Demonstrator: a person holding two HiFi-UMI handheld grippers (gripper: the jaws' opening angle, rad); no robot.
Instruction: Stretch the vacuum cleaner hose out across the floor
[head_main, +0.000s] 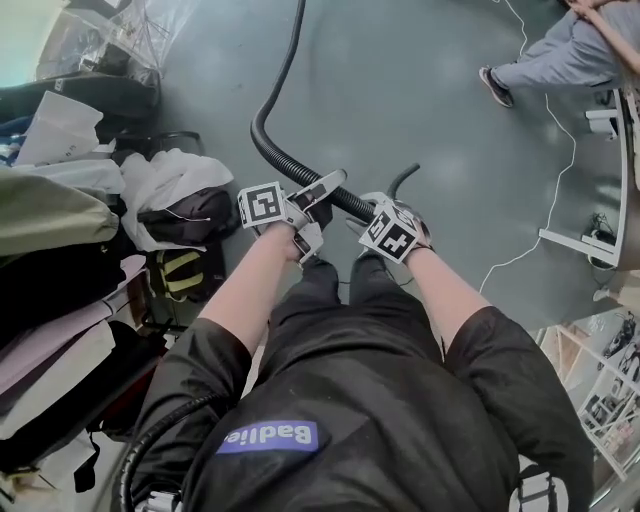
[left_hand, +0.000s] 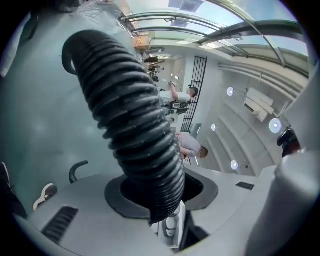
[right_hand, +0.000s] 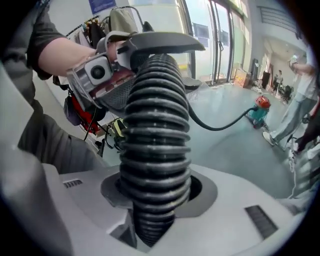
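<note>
The black ribbed vacuum hose (head_main: 268, 140) runs from the top of the head view down the grey floor to my two grippers, just in front of my knees. My left gripper (head_main: 318, 212) is shut on the hose, which fills the gap between its jaws in the left gripper view (left_hand: 135, 135). Just to its right, my right gripper (head_main: 362, 215) is also shut on the hose (right_hand: 156, 130) and points steeply down. The right gripper view shows the left gripper (right_hand: 145, 50) clamped on the hose a little further along. Beyond it a thinner stretch leads to a red vacuum cleaner (right_hand: 260, 107).
Bags and clothes (head_main: 70, 250) are piled along the left. A seated person's legs (head_main: 550, 60) are at the upper right, with a white cable (head_main: 562, 170) and a white frame (head_main: 585, 240) on the floor. Another piece of hose (head_main: 150, 440) curves by my left hip.
</note>
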